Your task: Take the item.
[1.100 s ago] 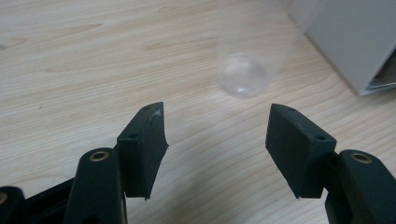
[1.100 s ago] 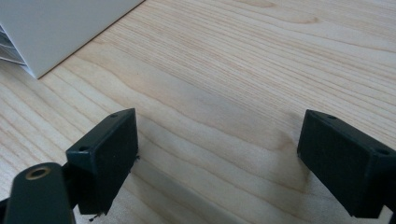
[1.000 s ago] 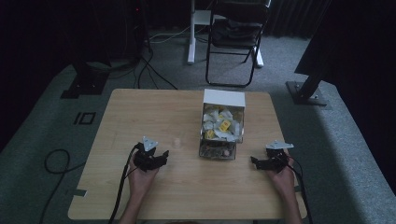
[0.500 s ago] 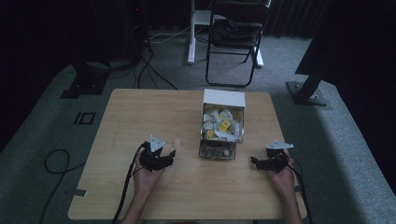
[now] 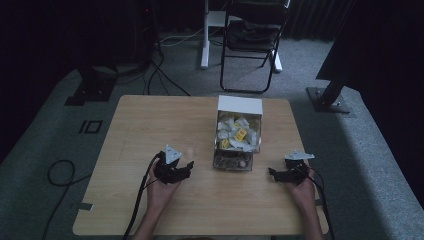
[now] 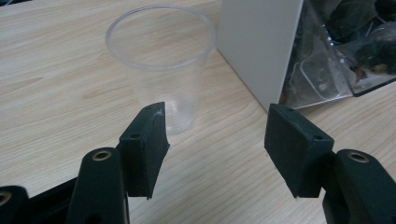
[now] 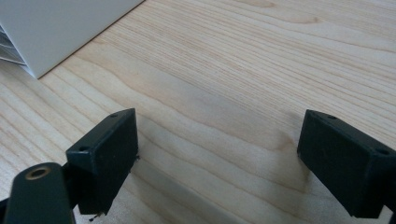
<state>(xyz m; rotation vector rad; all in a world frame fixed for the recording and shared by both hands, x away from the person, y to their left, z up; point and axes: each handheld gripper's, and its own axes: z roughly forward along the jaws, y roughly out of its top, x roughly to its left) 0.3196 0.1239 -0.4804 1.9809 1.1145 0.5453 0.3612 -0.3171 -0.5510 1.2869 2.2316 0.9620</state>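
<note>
Clear plastic cup [image 6: 161, 65] standing upright on the wooden table [image 5: 150, 120], empty, just ahead of the left gripper [image 6: 212, 135] and just beside the white side of the box [image 6: 259, 46]. Not touched by either jaw; sits ahead of the left jaw, off-centre to the gap. Hard to make out in the high view (too transparent, dim light).

Left gripper [image 5: 186, 169] held low over the table, left of the box, jaws wide apart with nothing between them, pointing toward the box [image 5: 239, 131]. Black cable trailing back along the forearm.

Box open on top, white back wall, clear front, filled with small white and yellow packets [image 5: 236, 131]; placed near the table's middle, toward the far edge.

Right gripper [image 5: 274, 174] right of the box, near but apart from it, also aimed inward. Jaws of the right gripper [image 7: 219, 158] spread wide over bare wood, holding nothing; white box corner at upper left of that view.

Folding chair [image 5: 250, 40] on the grey carpet beyond the table
</note>
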